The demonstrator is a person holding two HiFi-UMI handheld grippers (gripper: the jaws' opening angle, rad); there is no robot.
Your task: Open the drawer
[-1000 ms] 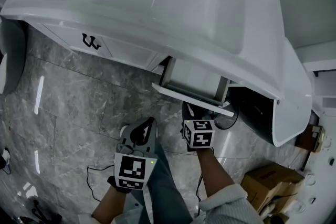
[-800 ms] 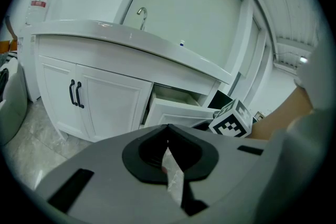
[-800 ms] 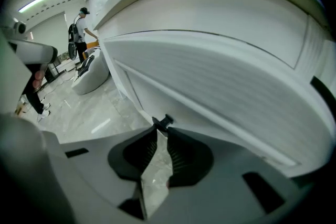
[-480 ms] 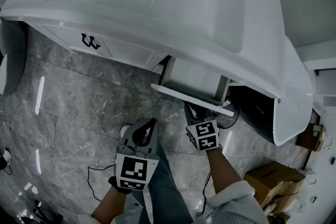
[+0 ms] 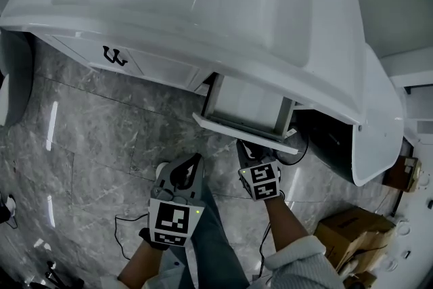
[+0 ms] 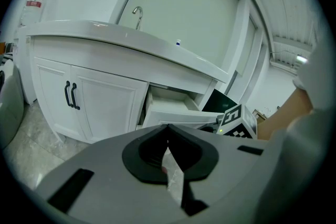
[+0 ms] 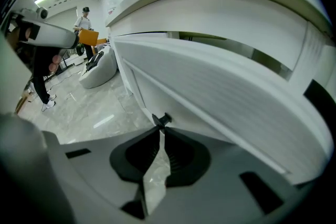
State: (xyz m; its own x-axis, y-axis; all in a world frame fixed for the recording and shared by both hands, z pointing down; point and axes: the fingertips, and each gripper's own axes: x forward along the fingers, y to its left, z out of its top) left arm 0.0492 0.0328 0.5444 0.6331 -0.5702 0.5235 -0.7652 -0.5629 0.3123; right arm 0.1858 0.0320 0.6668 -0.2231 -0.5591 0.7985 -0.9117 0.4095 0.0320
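Beneath the white ceramic basin counter (image 5: 325, 57), the partly pulled-out white drawer's (image 5: 238, 129) small black knob (image 7: 163, 119) sits in the closing right gripper's (image 7: 157, 131) tips, while the left gripper (image 6: 168, 129), closed and empty, hangs farther from the counter.

The right gripper (image 7: 159, 132) points at a white panelled drawer front (image 7: 220, 107). Its jaws are closing, tips nearly together with nothing between them, just below a small black knob (image 7: 164, 119). Grey marble floor (image 7: 89, 107) lies at the left.
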